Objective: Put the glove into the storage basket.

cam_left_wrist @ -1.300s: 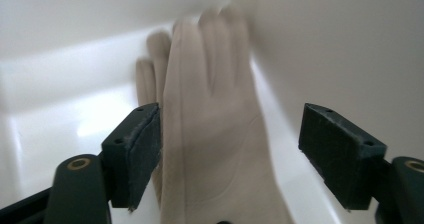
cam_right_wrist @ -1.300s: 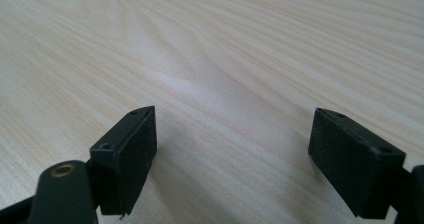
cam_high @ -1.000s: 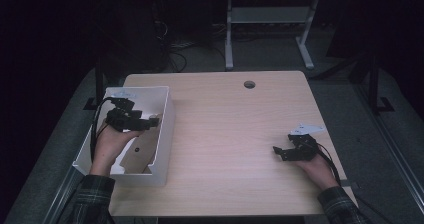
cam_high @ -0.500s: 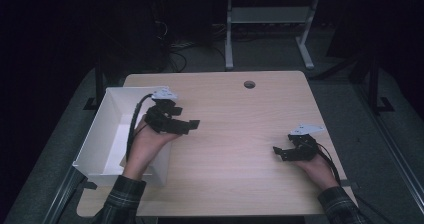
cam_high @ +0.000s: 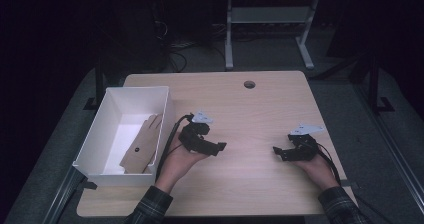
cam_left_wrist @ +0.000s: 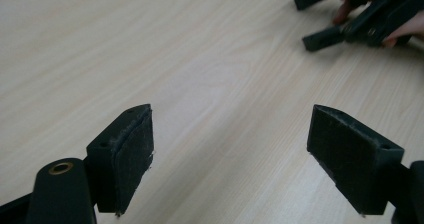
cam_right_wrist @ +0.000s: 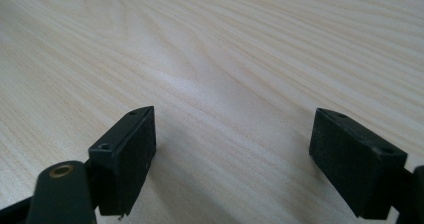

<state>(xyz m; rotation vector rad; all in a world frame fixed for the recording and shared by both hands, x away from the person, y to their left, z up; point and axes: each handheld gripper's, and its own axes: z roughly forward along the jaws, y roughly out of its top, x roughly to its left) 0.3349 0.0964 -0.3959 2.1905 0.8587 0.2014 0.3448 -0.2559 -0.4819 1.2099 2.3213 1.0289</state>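
Note:
A white box (cam_high: 122,176) stands at the table's left edge. In it lies a flat brown hand-shaped piece (cam_high: 142,145). My left gripper (cam_high: 216,146) is just right of the box, low over the bare wood, open with nothing between its jaws (cam_left_wrist: 235,154). My right gripper (cam_high: 279,153) rests near the table's right side, pointing left, open and empty (cam_right_wrist: 232,159). In the left gripper view the right gripper (cam_left_wrist: 350,19) lies ahead at the upper right. The two grippers face each other with a gap of bare wood between them.
The light wooden table (cam_high: 250,114) has a round cable hole (cam_high: 249,84) near its far edge. Beyond the table, a grey metal stand (cam_high: 270,19) and cables sit on the dark floor.
My left gripper has come out of the white box and moved right over the table's middle. The brown piece now lies uncovered in the box. The right gripper has stayed put.

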